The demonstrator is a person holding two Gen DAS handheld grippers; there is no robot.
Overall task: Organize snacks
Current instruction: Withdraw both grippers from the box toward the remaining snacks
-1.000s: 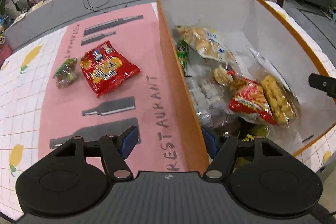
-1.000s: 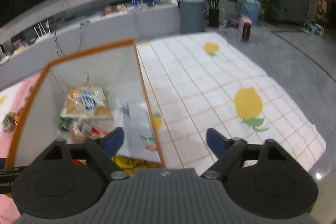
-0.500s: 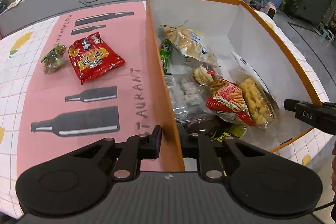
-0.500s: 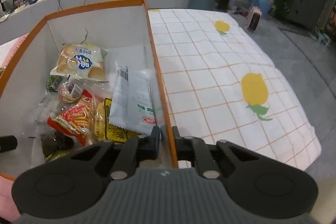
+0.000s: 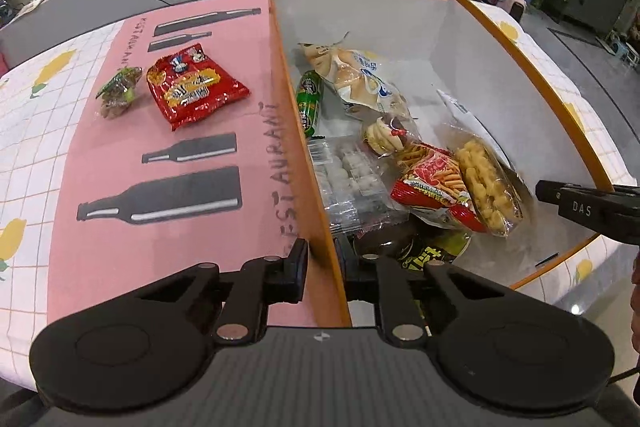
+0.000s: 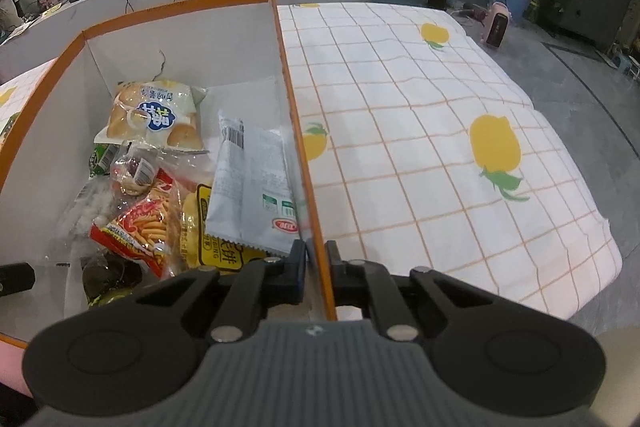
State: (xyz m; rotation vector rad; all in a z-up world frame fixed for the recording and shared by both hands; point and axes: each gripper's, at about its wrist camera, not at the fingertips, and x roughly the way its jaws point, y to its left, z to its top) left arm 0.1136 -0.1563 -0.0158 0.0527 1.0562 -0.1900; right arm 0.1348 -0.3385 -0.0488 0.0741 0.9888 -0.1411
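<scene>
Behind the desk (image 6: 400,147) runs a long grey counter with cables, a bin and potted plants. On its checked lemon cloth stands an orange-rimmed box (image 5: 400,19), holding most of the snacks: a bread bag (image 6: 154,117) toward twelve o'clock, a red stick-snack bag (image 5: 432,185) in the middle, a grey packet (image 6: 252,187) leaning on the right wall. The left claw (image 5: 322,259) is pinching the box's left wall and the right claw (image 6: 316,261) is pinching the right wall, each near six o'clock in its own view; I'd guess the box is gripped on both sides to shift or steady it. Outside, at ten o'clock on the pink mat (image 5: 120,187), a red bag (image 5: 192,85) and a small green packet (image 5: 118,95) still wait.
</scene>
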